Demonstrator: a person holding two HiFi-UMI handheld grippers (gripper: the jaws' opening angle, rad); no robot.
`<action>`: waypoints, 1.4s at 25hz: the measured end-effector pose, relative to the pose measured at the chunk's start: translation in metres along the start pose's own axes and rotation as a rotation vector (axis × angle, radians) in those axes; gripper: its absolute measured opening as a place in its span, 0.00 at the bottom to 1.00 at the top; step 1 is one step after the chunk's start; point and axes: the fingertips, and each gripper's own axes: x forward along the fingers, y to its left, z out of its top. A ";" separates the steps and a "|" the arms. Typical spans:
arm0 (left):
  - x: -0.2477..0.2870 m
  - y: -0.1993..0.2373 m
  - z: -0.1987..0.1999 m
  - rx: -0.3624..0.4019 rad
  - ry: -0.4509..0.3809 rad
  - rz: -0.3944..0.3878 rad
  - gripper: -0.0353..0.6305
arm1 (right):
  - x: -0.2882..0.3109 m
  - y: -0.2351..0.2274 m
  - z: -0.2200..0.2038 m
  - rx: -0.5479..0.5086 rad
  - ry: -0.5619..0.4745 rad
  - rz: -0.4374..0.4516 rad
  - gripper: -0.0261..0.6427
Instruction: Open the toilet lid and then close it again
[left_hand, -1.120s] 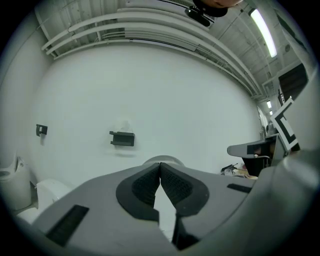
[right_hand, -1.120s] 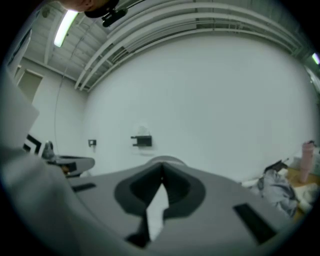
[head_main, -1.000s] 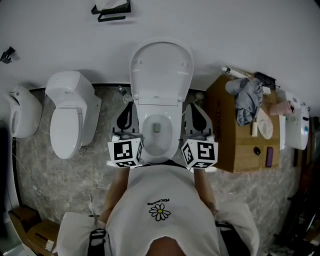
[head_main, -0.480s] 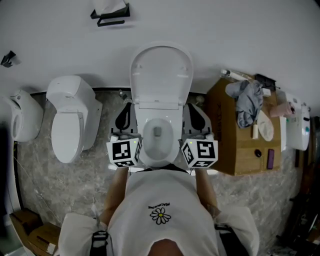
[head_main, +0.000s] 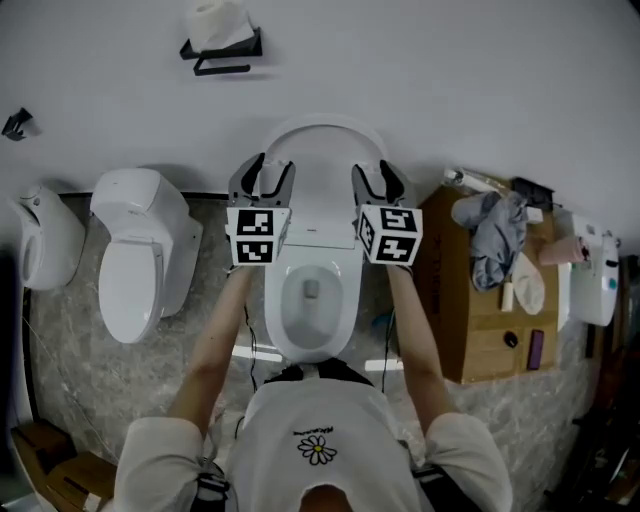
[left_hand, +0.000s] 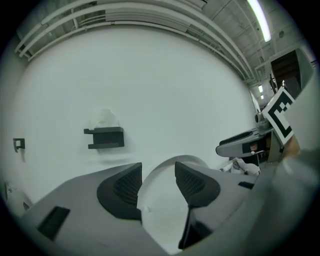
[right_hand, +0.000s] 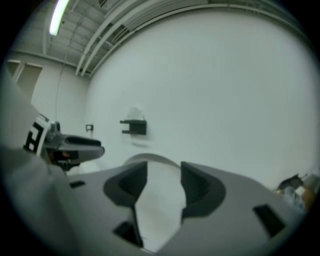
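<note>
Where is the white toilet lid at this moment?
In the head view the white toilet lid stands raised at top centre against the white wall, behind its open bowl, between a second white toilet at left and a brown cardboard box at right.

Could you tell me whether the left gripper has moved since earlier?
Yes: the left gripper went from beside the toilet bowl up to the raised lid; its jaws just opened, lid edge between them.

White toilet lid (head_main: 322, 170) — floor (head_main: 90, 370) (mottled grey)

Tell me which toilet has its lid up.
The middle toilet, before the person: lid raised, bowl showing. The toilet at its left has its lid down.
</note>
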 end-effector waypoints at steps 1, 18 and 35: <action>0.015 0.006 -0.005 -0.004 0.016 0.009 0.39 | 0.017 -0.009 -0.006 -0.027 0.033 -0.025 0.36; 0.125 0.031 -0.073 0.065 0.253 0.043 0.35 | 0.118 -0.059 -0.046 -0.138 0.251 -0.114 0.36; 0.122 0.041 -0.075 0.024 0.253 0.056 0.21 | 0.112 -0.068 -0.048 -0.218 0.254 -0.171 0.19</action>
